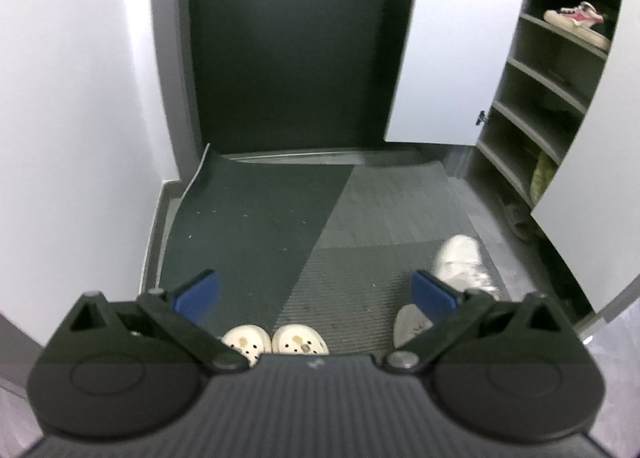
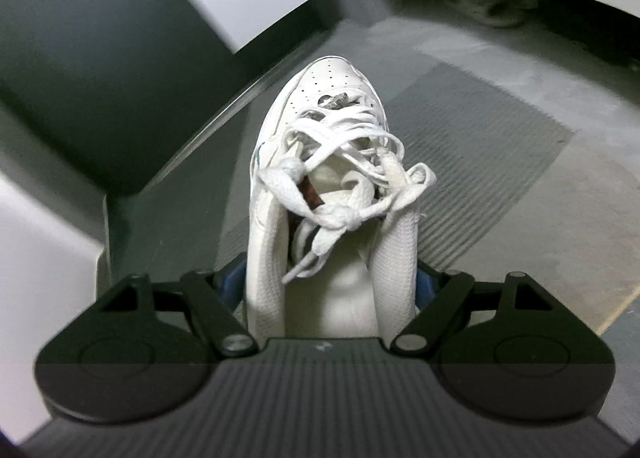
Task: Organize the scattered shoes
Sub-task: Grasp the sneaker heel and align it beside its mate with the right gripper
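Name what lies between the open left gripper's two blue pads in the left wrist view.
Between the left gripper pads lies only bare ribbed mat; no shoe is there.

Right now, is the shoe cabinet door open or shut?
Open: the white door is swung aside, exposing the shelves and a sneaker on one.

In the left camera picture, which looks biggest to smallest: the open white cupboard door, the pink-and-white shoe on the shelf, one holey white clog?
1. White cupboard door, by far.
2 and 3. Pink-and-white shoe and white clog look alike; the clog is nearer and partly hidden, so unranked.
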`<state>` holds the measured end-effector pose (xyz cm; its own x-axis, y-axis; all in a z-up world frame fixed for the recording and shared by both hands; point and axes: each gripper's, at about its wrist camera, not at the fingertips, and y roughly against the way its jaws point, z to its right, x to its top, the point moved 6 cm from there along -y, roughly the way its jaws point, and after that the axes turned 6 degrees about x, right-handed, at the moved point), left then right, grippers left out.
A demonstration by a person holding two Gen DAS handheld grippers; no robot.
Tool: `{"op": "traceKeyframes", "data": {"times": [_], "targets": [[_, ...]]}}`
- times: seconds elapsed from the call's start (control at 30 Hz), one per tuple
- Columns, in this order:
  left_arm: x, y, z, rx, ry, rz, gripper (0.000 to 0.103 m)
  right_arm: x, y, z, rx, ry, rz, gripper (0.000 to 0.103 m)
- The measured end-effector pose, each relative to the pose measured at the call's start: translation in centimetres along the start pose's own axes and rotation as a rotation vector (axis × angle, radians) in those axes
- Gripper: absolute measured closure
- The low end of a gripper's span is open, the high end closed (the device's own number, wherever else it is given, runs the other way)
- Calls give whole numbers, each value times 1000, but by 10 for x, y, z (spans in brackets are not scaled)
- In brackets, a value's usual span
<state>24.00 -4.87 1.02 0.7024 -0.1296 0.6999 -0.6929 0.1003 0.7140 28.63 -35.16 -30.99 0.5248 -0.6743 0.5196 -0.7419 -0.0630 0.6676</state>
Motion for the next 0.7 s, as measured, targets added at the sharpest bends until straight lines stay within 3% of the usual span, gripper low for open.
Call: {"op": "traceKeyframes", "data": {"times": [0.1, 0.3, 0.4, 0.53, 0.7], "targets": [[0, -4, -4, 13, 3, -8, 0, -26, -24, -26, 11, 63, -61, 21], [0, -15, -13, 38, 8, -24, 0, -86, -71, -46, -48, 250, -184, 21], [1, -20, -18, 53, 12, -32, 0, -109, -89, -41, -114, 326, -238, 21], [1, -27, -19, 68, 5, -34, 0, -144, -110, -20, -269, 439, -322, 21], [-1, -32, -9, 69, -22, -39, 0, -153, -109, -16, -249, 507, -318, 19]]}}
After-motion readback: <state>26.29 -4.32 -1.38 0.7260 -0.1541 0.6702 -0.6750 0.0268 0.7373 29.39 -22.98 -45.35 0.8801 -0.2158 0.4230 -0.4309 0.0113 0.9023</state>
